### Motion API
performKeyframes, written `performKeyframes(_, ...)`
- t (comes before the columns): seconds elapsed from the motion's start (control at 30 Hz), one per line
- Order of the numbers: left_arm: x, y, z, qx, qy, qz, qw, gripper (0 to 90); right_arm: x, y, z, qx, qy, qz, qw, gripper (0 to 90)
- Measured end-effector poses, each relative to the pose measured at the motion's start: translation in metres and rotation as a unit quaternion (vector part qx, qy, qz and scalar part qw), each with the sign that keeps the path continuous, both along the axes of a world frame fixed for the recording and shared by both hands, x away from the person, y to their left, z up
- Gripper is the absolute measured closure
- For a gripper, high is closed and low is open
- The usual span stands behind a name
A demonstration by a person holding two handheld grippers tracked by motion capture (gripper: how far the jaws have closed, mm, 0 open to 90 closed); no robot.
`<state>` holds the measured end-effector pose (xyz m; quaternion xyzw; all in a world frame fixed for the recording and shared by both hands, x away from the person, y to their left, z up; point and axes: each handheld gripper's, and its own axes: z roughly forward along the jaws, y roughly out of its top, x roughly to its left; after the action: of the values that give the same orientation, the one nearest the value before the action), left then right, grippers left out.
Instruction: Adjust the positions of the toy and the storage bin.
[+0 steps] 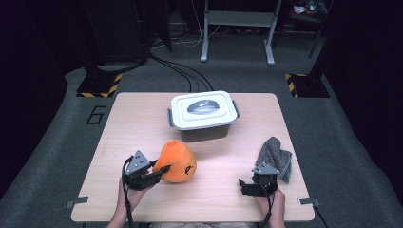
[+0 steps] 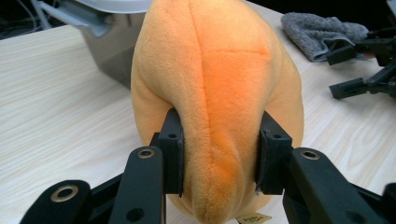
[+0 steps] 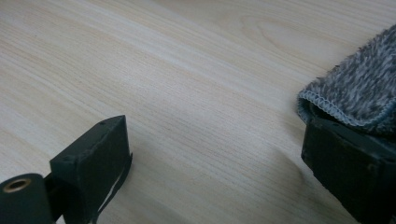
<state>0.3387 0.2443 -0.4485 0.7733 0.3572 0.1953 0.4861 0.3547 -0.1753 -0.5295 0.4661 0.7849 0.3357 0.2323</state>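
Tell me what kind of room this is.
Probably a lab or recording studio, not a home: the wooden table stands on grey carpet between dark stands with yellow-and-black hazard-striped bases, black cables run across the floor, and a number 6 is marked beside the table.

A large dark numeral "6" (image 1: 96, 115) is marked on the grey floor just left of the bench's (image 1: 142, 199) far left corner. A small tag (image 2: 253, 218) at the base of the orange plush toy (image 2: 219, 84) carries print too small to read. The black mark (image 1: 189, 169) on the toy's side is a shape, not legible writing.
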Motion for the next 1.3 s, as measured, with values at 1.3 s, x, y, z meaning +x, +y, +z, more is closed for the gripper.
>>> performKeyframes(1.3, 0.007, 0.125, -0.008, -0.045, 0.041, 0.171, 0.9833, 61.3, 0.0, 0.0, 0.0, -0.004, -0.004, -0.005, 1.0, 6.9)
